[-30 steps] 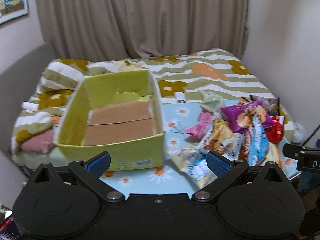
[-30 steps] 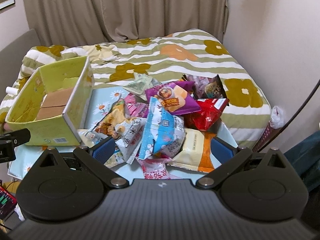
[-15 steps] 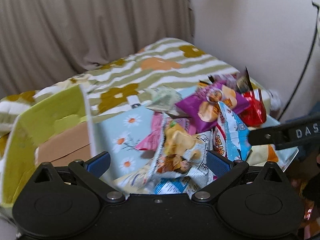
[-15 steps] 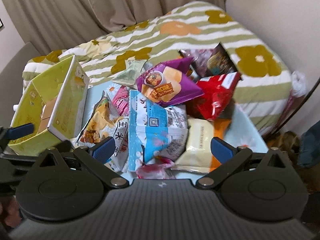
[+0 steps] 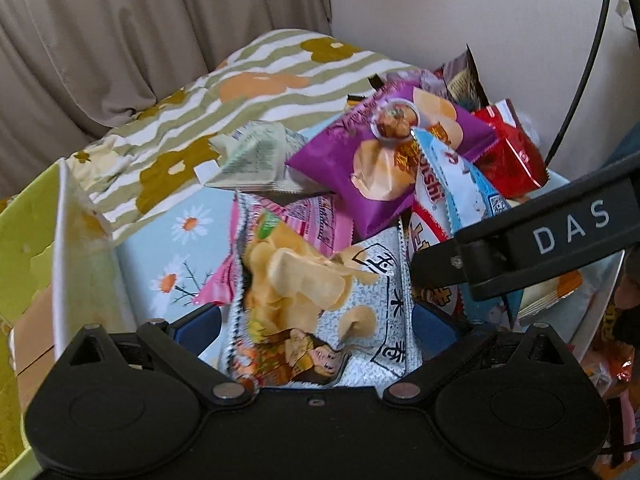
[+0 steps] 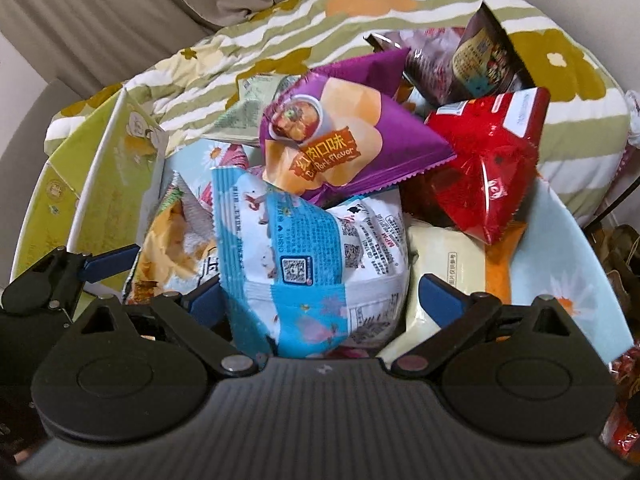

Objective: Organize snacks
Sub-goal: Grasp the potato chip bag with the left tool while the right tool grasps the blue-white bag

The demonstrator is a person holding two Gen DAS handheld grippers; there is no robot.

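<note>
A heap of snack bags lies on a light-blue daisy-print table (image 5: pixel 188 248). My left gripper (image 5: pixel 320 328) is open, its fingers astride a white potato-chip bag (image 5: pixel 316 300). My right gripper (image 6: pixel 320 296) is open, its fingers astride a blue-and-white bag (image 6: pixel 312 256). Behind lie a purple chip bag (image 6: pixel 340 140), a red bag (image 6: pixel 488 168), a dark bag (image 6: pixel 476 60), a pale green bag (image 5: pixel 256 160), a pink bag (image 5: pixel 312 224) and a cream-and-orange bag (image 6: pixel 448 264). The yellow-green cardboard box (image 5: pixel 36 248) stands at the left, also in the right wrist view (image 6: pixel 100 184).
The table stands against a bed with a striped flower quilt (image 5: pixel 256 76). Beige curtains (image 5: pixel 120 20) hang behind, and a white wall (image 5: pixel 460 8) is at the right. A black cable (image 5: pixel 588 64) runs down the wall. The right gripper's body (image 5: pixel 540 240) crosses the left wrist view.
Both grippers have moved forward and down onto the snack heap. The left swung right, away from the box, over the chip bag; the right closed in over the blue-and-white bag. Both stayed open.
</note>
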